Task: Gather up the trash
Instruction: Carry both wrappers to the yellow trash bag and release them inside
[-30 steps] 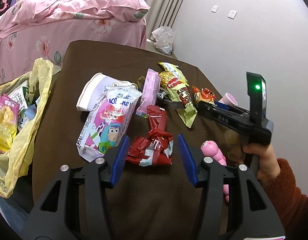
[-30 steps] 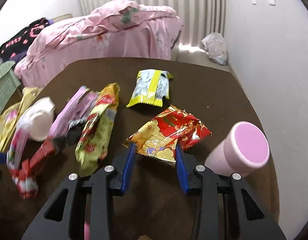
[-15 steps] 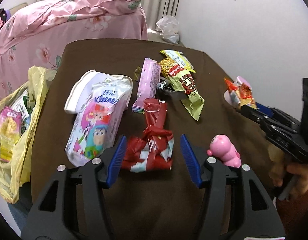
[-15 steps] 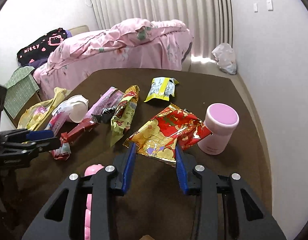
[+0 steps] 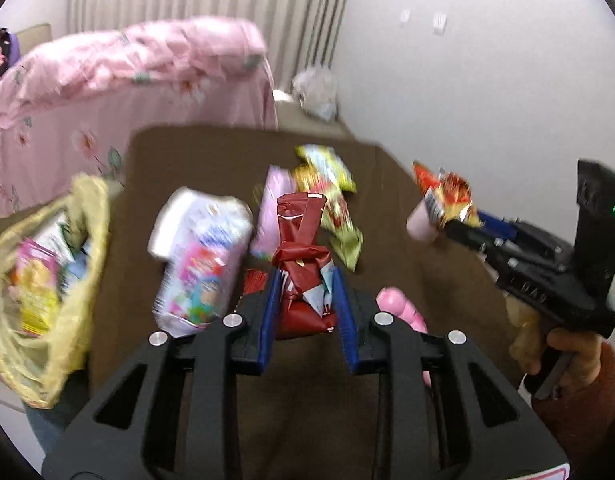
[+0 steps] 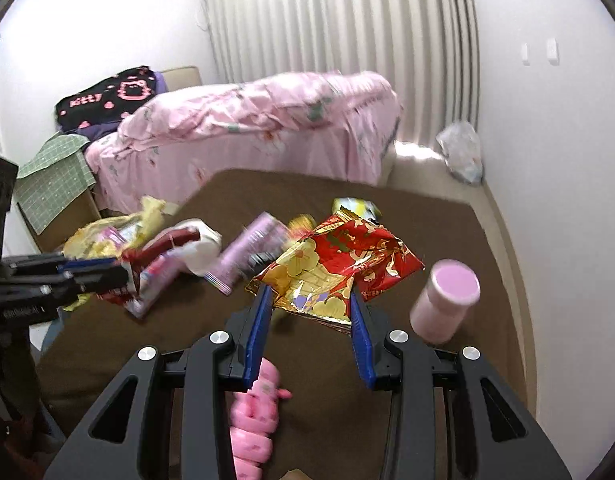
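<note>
A knotted dark red wrapper (image 5: 301, 240) sits between the blue pads of my left gripper (image 5: 305, 280), whose jaws are closing and pinch it; its free end sticks up over the brown table (image 5: 187, 152). My right gripper (image 6: 309, 294) is shut on a red-and-gold foil wrapper (image 6: 339, 256) and holds it in the air above the table. In the left wrist view that same wrapper (image 5: 447, 196) hangs at the right. A yellow plastic bag (image 5: 87, 220) with several wrappers inside hangs open at the table's left edge.
On the table lie a cartoon tissue pack (image 5: 203, 264), a pink wrapper (image 5: 273, 204), a green-yellow snack bag (image 5: 339, 224), a pink toy (image 6: 255, 420) and a pink cup (image 6: 447, 300). A pink bed (image 6: 267, 120) stands behind, a white wall to the right.
My left gripper's jaws have closed in on the dark red wrapper and it has come up. My right gripper has risen with the red-and-gold wrapper, off the table.
</note>
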A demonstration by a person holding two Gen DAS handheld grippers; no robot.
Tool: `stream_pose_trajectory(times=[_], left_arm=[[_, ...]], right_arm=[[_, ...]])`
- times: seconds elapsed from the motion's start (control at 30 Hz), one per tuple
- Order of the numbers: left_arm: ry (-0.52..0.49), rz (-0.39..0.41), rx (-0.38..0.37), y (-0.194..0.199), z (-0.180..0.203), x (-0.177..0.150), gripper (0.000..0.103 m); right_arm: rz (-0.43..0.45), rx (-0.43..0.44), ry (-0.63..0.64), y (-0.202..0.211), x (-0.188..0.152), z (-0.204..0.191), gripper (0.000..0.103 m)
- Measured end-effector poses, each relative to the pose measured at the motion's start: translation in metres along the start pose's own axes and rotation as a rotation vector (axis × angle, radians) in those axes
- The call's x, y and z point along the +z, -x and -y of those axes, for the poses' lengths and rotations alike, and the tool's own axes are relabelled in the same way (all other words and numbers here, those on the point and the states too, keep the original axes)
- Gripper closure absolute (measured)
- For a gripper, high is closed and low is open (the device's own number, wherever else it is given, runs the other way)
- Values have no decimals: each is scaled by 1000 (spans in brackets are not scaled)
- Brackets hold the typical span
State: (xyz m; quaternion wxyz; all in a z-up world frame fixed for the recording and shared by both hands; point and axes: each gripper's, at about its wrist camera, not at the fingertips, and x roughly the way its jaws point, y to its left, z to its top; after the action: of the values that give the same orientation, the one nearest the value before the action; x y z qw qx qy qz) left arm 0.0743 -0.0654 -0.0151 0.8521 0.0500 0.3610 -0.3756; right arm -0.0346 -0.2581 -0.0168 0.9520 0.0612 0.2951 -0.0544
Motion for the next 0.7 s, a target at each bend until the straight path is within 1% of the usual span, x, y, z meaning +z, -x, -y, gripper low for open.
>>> stream_pose_trajectory(times=[0.1, 0.17, 0.3, 0.43, 0.57, 0.7], left_arm=[[25, 64, 32, 25, -16, 8, 77], [60, 108, 93, 42, -37, 12, 77], [145, 141, 207, 62, -86, 12, 77], [215, 172, 268, 78, -129, 6, 77], [254, 185, 285, 84, -157, -1, 77], [294, 197, 278, 82, -180, -7, 77]], right_arm=[[39, 25, 52, 11, 16, -22, 67], [65, 57, 93, 15, 28, -41, 67], [95, 127, 168, 15, 51, -81, 67], [93, 209, 236, 1, 69, -125, 67], [68, 276, 293, -17, 77, -161, 67], [25, 323, 332, -42, 78, -188, 67]])
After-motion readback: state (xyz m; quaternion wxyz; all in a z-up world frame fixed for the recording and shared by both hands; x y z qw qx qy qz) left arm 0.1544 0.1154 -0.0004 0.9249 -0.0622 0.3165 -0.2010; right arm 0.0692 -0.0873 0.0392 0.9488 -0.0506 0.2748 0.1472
